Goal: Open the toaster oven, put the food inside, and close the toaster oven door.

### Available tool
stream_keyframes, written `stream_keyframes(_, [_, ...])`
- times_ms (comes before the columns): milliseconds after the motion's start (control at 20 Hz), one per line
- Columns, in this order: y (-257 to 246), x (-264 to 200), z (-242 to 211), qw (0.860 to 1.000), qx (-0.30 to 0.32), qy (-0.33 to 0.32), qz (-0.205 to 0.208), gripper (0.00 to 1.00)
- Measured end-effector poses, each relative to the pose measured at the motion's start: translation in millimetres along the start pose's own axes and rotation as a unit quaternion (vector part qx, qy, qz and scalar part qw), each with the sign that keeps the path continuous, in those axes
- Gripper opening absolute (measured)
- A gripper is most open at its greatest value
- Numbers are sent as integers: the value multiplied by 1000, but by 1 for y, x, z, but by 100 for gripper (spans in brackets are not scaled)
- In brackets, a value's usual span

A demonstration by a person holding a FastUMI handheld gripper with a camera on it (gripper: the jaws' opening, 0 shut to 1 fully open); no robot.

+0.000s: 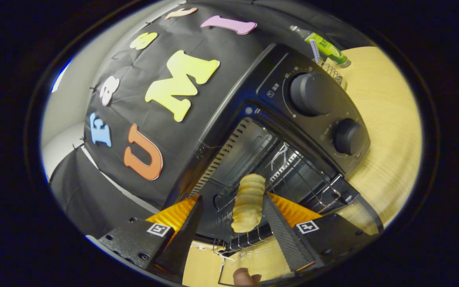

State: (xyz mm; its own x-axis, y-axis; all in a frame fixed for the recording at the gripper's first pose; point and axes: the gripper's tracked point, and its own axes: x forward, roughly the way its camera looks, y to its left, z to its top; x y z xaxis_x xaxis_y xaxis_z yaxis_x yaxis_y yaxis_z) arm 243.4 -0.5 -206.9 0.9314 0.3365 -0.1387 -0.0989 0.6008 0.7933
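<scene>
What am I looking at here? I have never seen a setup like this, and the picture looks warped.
The camera rides on a hand-held gripper and looks forward along its two fingers, so the picture comes out round and tilted. A person carries the tool; there is no robot arm. Ahead, a toaster oven stands open on a wooden table. A bread roll rests on the oven's wire rack, between the fingers, which are apart and not squeezing it. A green bottle is beyond the oven.
</scene>
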Motion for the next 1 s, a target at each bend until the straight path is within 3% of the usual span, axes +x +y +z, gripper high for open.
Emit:
stream_keyframes(350, [6,-39,3,998,-69,13,-4,99])
stream_keyframes(500, [3,-68,-14,988,-136,71,-26,100])
stream_keyframes(600, [-5,-88,-27,971,-204,109,-61,100])
stream_keyframes(650, [-17,-93,-25,959,-247,99,-95,100])
stream_keyframes(750, [-17,-108,-29,937,-318,82,-118,100])
stream_keyframes(850, [-10,-120,-45,926,-349,87,-116,100])
stream_keyframes(1000, [-16,-132,-66,912,-369,102,-147,100])
